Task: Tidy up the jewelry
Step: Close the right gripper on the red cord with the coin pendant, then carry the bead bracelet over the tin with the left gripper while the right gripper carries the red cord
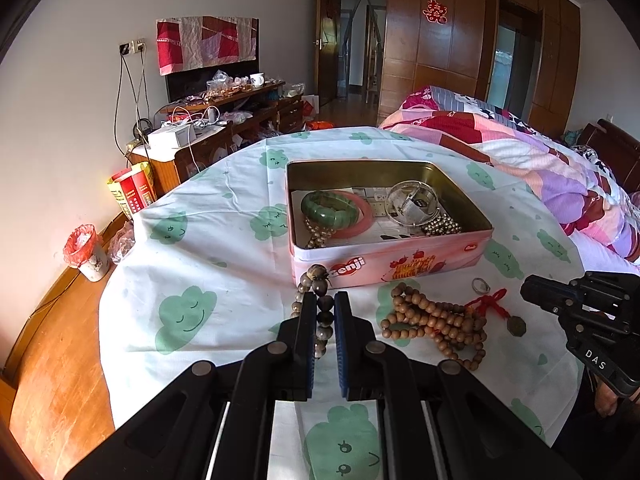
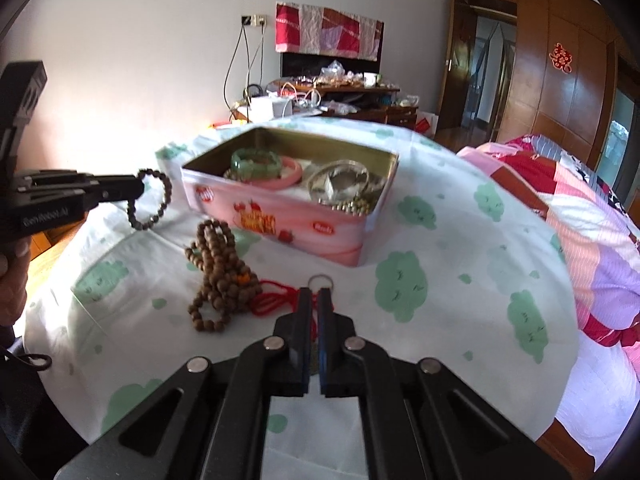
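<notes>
Here, bead bracelet [image 1: 322, 312] between left tongs [image 1: 325, 300].

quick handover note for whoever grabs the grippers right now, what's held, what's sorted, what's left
Left gripper: shut on the dark bead bracelet, held up off the cloth beside the pink tin.
Right gripper: shut on the red cord charm, low over the tablecloth.
Done: green bangle, pink bangle, silver bangles and a small bead strand lie in the tin.
Left: both held pieces, the brown bead mala heaped in front of the tin, and the silver ring on the cloth.
</notes>
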A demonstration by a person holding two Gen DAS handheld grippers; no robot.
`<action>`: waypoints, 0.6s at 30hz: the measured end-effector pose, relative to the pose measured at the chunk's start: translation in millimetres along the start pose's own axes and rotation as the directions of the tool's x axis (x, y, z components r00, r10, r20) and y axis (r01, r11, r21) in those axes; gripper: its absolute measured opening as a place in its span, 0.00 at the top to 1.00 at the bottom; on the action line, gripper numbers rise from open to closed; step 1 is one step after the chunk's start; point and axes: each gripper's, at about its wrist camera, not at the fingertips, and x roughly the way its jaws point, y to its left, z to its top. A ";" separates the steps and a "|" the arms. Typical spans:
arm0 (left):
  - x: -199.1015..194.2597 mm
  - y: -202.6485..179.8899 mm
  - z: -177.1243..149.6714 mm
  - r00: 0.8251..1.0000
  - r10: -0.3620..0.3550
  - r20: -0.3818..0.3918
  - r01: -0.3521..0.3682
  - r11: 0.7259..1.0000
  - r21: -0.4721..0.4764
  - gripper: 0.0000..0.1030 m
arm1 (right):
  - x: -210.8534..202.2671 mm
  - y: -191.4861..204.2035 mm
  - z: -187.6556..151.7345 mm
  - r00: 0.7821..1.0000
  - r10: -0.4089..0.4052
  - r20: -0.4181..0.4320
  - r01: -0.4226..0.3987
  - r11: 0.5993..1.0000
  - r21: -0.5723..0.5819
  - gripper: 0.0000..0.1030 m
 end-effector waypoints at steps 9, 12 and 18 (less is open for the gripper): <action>5.3 1.6 -1.7 1.000 0.006 -0.017 -0.006 1.000 -0.003 0.93 | 33.1 3.3 -3.2 0.996 0.003 -0.092 -0.006 0.999 -0.037 0.56; 6.9 0.0 -3.1 1.000 0.004 -0.021 -0.004 1.000 0.000 0.93 | 39.5 3.7 -2.9 0.994 0.021 -0.109 -0.026 0.999 -0.040 0.57; 3.0 -0.8 -1.0 1.000 0.001 -0.008 -0.001 1.000 0.002 0.93 | 35.0 1.4 -4.5 0.994 0.036 -0.106 -0.041 0.998 -0.039 0.95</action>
